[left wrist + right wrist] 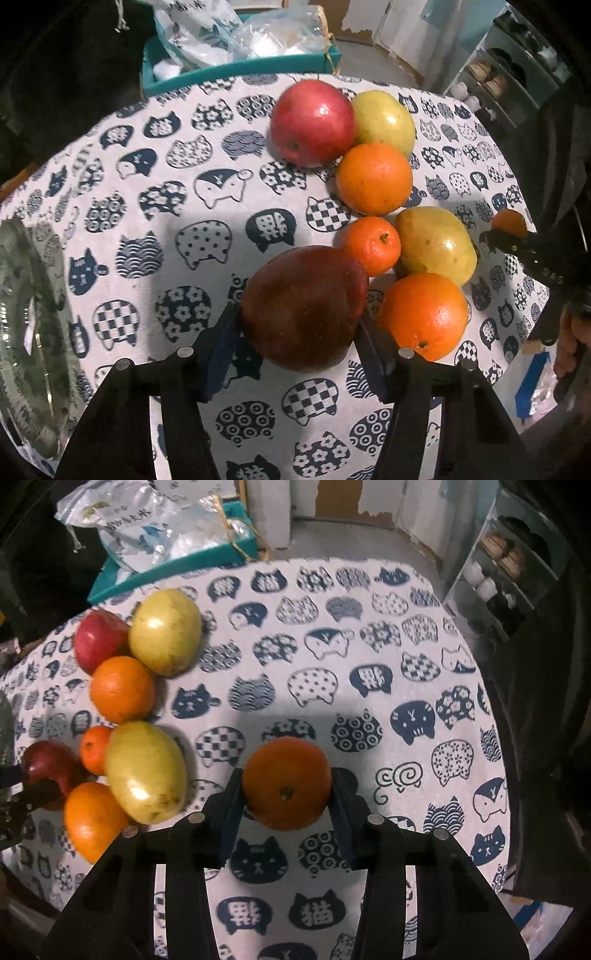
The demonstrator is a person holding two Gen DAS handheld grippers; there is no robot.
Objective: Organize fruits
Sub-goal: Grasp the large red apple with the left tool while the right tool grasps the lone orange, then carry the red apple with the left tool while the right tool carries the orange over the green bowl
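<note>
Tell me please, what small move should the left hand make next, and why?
Probably lift the dark red apple straight up. The left gripper has its fingers at both sides of it, and an orange and a mandarin lie close beside it.

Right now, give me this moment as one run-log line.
left gripper: shut on dark red apple | right gripper: shut on orange | remaining fruit cluster: on tablecloth

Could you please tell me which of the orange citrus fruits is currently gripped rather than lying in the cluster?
The orange clamped in the right gripper, apart from the cluster. The other three citrus fruits lie untouched among the apples and pears.
</note>
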